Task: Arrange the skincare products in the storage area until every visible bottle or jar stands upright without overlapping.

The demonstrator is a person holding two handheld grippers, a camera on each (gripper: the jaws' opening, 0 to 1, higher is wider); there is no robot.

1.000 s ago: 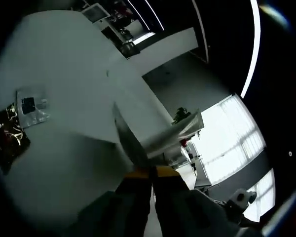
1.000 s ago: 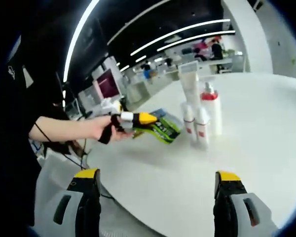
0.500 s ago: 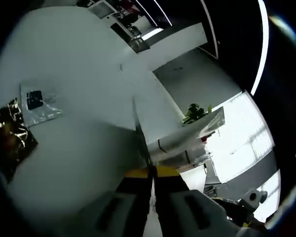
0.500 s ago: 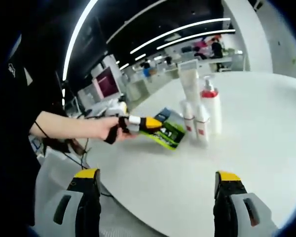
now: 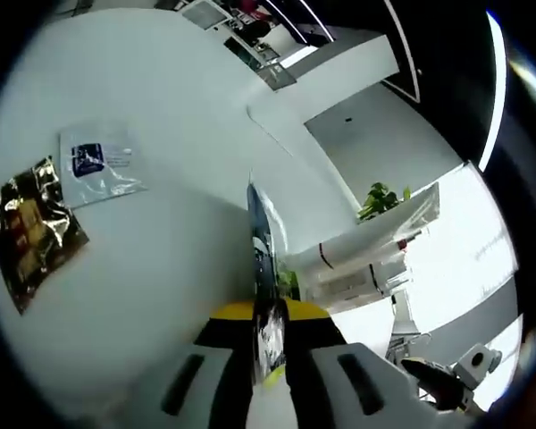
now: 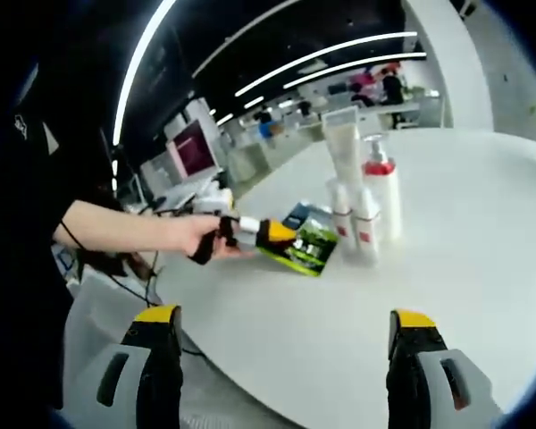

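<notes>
Here the round white table (image 6: 447, 295) carried everything. On it, a cluster stood upright: a tall white tube (image 6: 344, 152), a red-collared pump bottle (image 6: 381, 192) and two small white bottles (image 6: 367, 231). Just beside that cluster, the left gripper (image 6: 281, 236) had its jaws closed on a green sachet (image 6: 309, 246). The right gripper (image 6: 286, 353) hovered short of the cluster, jaws wide apart and empty. A white sachet (image 5: 100, 164) and a gold one (image 5: 31, 228) lay flat, well apart from the cluster.

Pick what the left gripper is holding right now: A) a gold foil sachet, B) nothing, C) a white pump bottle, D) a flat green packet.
D: in the right gripper view the left gripper is shut on the flat green packet above the table, beside the upright bottles.
</notes>
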